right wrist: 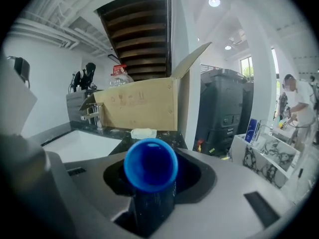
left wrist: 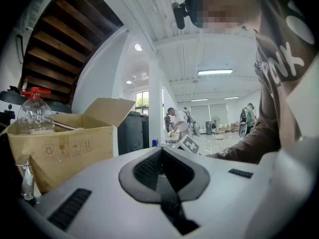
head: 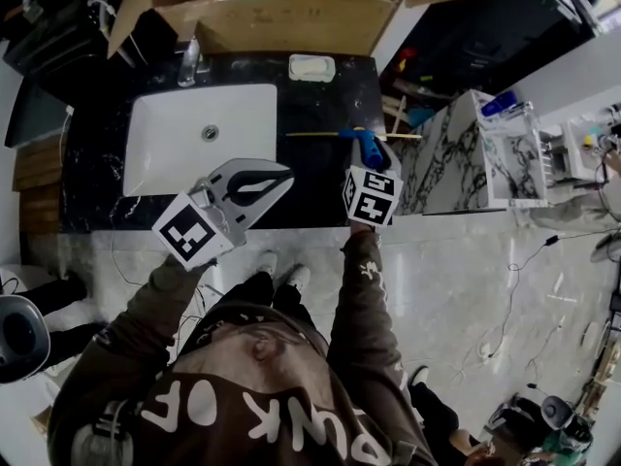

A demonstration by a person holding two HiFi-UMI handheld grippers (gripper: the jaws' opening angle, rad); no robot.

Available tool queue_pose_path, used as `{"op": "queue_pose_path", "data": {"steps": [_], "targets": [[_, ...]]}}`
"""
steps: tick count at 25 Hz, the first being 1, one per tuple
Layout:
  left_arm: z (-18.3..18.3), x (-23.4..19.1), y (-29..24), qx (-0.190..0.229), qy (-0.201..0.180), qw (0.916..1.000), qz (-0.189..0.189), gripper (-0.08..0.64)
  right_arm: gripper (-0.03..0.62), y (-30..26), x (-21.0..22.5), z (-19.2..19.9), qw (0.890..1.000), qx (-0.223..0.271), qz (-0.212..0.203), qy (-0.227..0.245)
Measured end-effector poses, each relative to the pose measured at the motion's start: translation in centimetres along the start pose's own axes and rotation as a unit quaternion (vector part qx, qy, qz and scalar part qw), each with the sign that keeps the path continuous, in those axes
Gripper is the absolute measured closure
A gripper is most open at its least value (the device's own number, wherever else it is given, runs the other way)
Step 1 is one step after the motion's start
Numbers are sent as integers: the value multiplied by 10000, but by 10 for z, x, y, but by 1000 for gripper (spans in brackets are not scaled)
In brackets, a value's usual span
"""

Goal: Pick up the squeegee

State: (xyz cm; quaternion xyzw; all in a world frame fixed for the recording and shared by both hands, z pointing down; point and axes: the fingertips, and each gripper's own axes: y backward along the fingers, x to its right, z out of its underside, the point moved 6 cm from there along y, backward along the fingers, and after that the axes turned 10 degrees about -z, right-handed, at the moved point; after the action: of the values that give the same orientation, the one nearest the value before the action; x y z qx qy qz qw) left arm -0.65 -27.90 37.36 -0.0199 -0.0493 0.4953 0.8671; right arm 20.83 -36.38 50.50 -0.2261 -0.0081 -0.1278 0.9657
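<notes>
The squeegee (head: pixel 361 137) has a blue handle and a long thin blade that lies crosswise over the black counter (head: pixel 320 105), right of the sink. My right gripper (head: pixel 375 159) is shut on the handle from the near side. In the right gripper view the handle's round blue end (right wrist: pixel 150 164) fills the space between the jaws and points at the camera. My left gripper (head: pixel 287 176) hovers at the counter's front edge below the sink, shut, with nothing in it. Its closed fingers (left wrist: pixel 149 166) face a cardboard box.
A white sink basin (head: pixel 160 149) with a faucet (head: pixel 189 64) sits left in the counter. A soap dish (head: pixel 311 67) lies at the back, under an open cardboard box (head: pixel 281 19). A marble-patterned stand (head: pixel 451 168) is at the right. People (left wrist: pixel 177 123) stand far off.
</notes>
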Motion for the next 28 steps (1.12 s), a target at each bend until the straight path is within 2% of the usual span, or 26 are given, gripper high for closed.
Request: {"op": "queue_pose_path", "data": {"steps": [5,12,22,28], "targets": [[-5,6,-1,26,-36,10000,44,557,436,17,-2,-6,9998,166,6,119],[-10,6,0,109,-79,9999,40,557,436,58,-13,-42,9962,748,-54,448],[-34,6,2,286,-205,9994,39,557,435,145,-25,-98,9814,1638,-3,1006],[-53,8,7,398,-294,9988,51,557,436,200,-36,-115,9712,2021,-111,1253]]}}
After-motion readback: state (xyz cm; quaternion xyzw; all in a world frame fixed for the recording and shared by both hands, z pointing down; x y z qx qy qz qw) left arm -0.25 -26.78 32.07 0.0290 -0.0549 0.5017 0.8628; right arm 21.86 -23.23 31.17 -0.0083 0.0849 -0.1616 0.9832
